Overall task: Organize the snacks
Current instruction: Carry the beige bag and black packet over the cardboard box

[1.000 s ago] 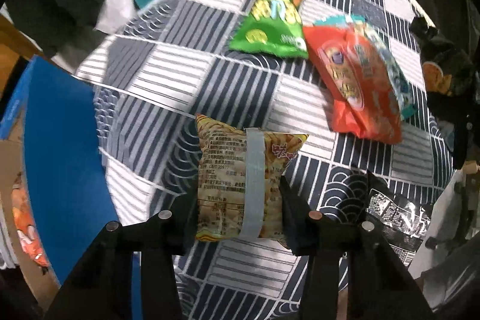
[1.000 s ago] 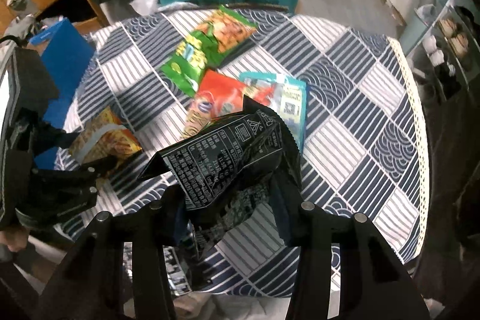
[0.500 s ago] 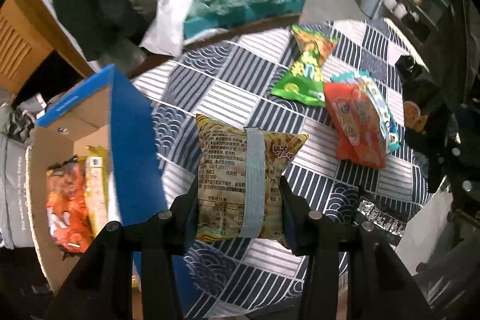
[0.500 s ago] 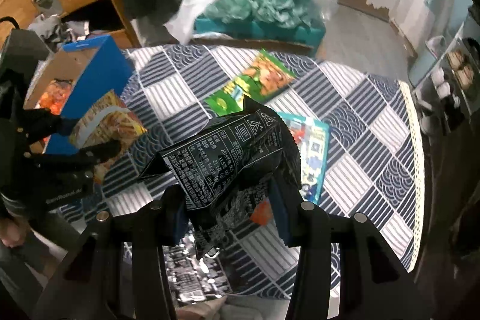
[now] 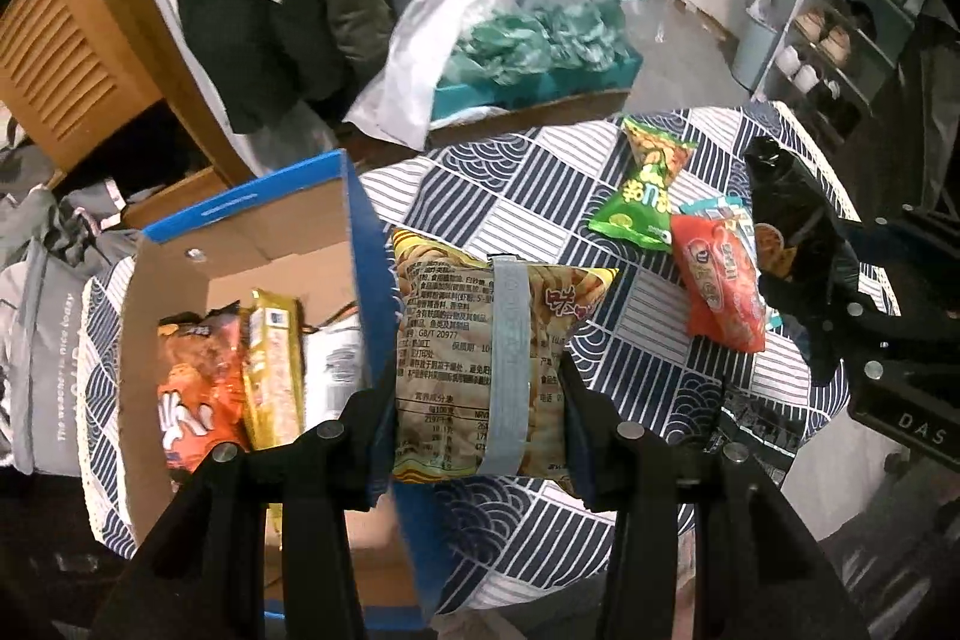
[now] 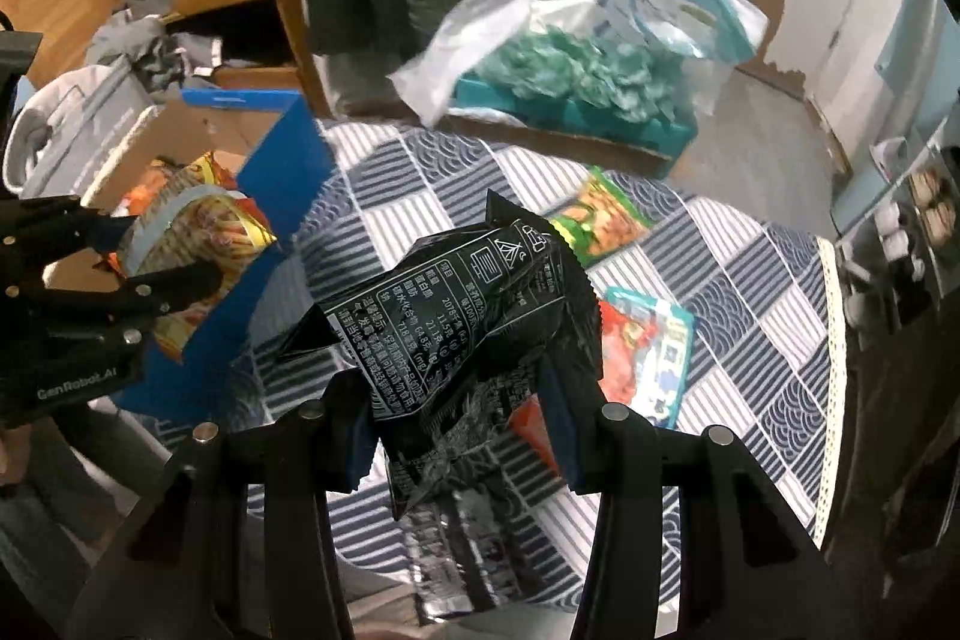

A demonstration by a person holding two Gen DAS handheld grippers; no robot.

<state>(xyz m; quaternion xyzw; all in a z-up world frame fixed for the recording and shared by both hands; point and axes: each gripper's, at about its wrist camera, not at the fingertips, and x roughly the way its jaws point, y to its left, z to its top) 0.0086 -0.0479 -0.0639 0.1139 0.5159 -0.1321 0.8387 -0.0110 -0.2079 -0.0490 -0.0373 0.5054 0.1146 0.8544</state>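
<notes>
A: What is clamped by the left gripper (image 5: 477, 400)?
B: A yellow printed snack packet (image 5: 474, 358), held beside the blue cardboard box (image 5: 360, 244).
A: And the right gripper (image 6: 456, 412)?
B: A crumpled black foil bag (image 6: 456, 304) is pinched above the striped tablecloth (image 6: 750, 340).

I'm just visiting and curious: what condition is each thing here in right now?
left gripper: shut on yellow snack bag, held up
right gripper: shut on black snack bag, crumpled
blue box: open, packets inside
green snack bag: lying on table
red snack bag: lying on table
</notes>
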